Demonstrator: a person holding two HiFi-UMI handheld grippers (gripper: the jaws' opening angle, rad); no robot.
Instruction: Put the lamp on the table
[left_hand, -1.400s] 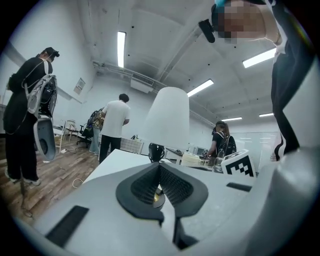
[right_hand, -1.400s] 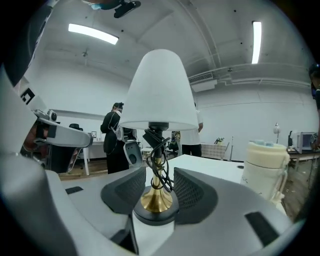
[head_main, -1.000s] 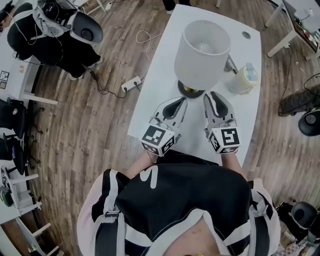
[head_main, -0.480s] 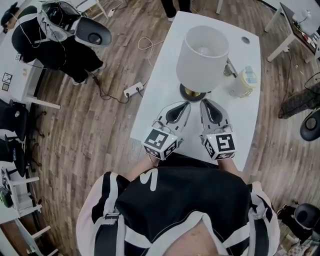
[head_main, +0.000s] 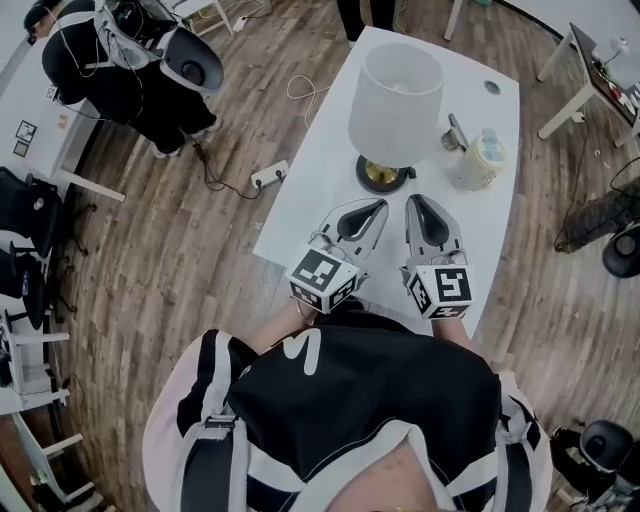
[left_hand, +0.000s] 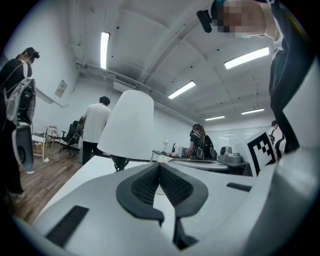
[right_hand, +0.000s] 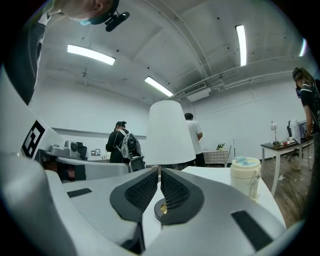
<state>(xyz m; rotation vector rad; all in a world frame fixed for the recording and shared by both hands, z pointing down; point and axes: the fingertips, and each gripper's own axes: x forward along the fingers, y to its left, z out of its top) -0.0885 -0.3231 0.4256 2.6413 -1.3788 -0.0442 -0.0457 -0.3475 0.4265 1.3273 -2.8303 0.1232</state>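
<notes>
Left tongs (head_main: 381, 204) and just-closed right tongs (head_main: 413, 200) meet empty; shade (head_main: 396, 95) hides lamp (head_main: 383, 177) stem.

Black, white-striped jacket (head_main: 360, 390); white, black-padded left hand-held gripper (head_main: 382, 204) and right hand-held gripper (head_main: 412, 200).

Non-task stuff: a pale lidded cup (head_main: 478, 160) sits on the table (head_main: 320, 160), ahead of the left claw (head_main: 378, 206) and off to its right. Down on the wooden floor (head_main: 170, 260), out left of that claw, there's a white power strip (head_main: 269, 174) with a cable trailing off. Further left and ahead stands a person in black (head_main: 110, 70) with straps on their back. Way past the claw, a few more people (left_hand: 96, 125) stand around desks under ceiling strip lights (left_hand: 104, 50).
</notes>
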